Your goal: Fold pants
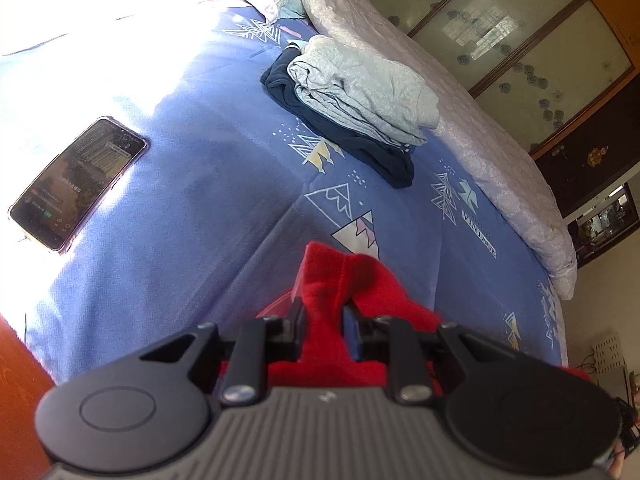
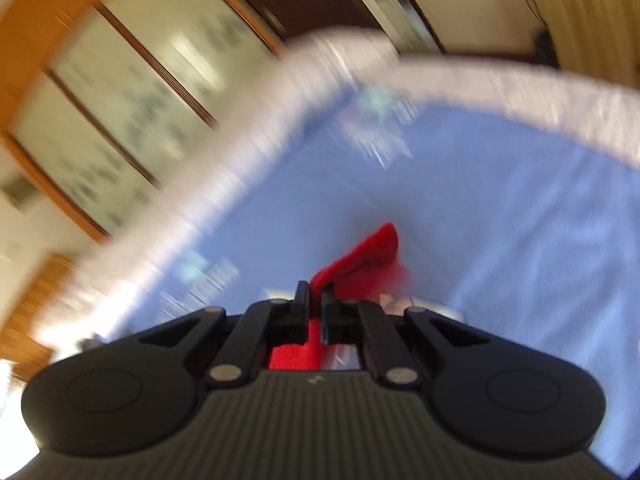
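The red pants (image 1: 344,276) are bunched between the fingers of my left gripper (image 1: 323,312), which is shut on the fabric and holds it above the blue bed sheet (image 1: 192,184). In the right wrist view, which is blurred by motion, my right gripper (image 2: 315,298) is shut on another edge of the red pants (image 2: 360,256), and the cloth sticks out past the fingertips over the blue sheet (image 2: 500,220). The rest of the pants hangs below both grippers, hidden.
A smartphone (image 1: 78,182) lies on the sheet at left. A folded pile, grey garment (image 1: 360,88) on a dark navy one (image 1: 360,148), sits further back. A pale quilt (image 1: 472,132) runs along the bed's right side before a wooden wardrobe (image 1: 520,40).
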Tool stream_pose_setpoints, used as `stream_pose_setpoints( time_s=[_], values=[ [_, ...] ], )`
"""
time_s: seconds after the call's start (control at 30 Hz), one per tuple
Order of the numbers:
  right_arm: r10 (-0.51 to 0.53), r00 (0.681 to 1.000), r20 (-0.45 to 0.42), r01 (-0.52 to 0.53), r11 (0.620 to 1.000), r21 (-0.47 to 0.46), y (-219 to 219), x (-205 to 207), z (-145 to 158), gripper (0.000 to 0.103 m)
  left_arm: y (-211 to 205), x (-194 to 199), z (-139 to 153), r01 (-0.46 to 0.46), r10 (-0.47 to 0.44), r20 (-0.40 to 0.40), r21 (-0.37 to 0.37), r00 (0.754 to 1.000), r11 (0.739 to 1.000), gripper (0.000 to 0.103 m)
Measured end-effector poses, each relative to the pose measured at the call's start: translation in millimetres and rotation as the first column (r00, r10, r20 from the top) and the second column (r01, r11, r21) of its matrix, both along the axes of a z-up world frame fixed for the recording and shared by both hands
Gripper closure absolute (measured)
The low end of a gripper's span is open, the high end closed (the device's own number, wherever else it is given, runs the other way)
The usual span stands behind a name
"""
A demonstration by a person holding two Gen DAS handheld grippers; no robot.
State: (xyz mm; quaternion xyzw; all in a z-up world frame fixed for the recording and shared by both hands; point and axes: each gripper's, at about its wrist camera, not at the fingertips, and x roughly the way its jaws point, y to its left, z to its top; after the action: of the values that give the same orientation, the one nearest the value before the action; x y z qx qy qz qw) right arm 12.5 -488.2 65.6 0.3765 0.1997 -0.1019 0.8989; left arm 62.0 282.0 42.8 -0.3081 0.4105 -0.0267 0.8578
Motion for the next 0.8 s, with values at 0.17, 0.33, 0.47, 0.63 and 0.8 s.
stream_pose_setpoints(
  time_s=[0.17,0.33,0.47,0.63,0.8],
  values=[
    [-0.100,0.995,-0.018,0.101,0.994,0.050,-38,-61,-29,0.093,-11,10,-3,0.020,-0.020,-0.008,0.006,1.000,1.000,0.084],
    [-0.247,0.908,-0.339,0.276,0.961,0.037,-66,-103,-110,0.092,-18,11,0,0.033,-0.033,-0.018,0.037,0.999,0.999,0.084],
    [-0.275,0.920,-0.280,0.272,0.961,-0.050,-64,-115,-94,0.080,-16,10,4,0.032,-0.031,-0.028,0.044,0.999,0.999,0.084],
    [-0.090,0.962,-0.259,0.011,0.957,-0.291,-42,-51,-57,0.045,-22,10,5,0.019,-0.017,-0.029,0.066,0.999,0.998,0.084],
    [0.055,0.893,-0.448,-0.240,0.899,-0.367,-36,22,-82,0.033,-22,12,7,0.016,-0.012,-0.042,0.074,0.999,0.997,0.084]
  ],
)
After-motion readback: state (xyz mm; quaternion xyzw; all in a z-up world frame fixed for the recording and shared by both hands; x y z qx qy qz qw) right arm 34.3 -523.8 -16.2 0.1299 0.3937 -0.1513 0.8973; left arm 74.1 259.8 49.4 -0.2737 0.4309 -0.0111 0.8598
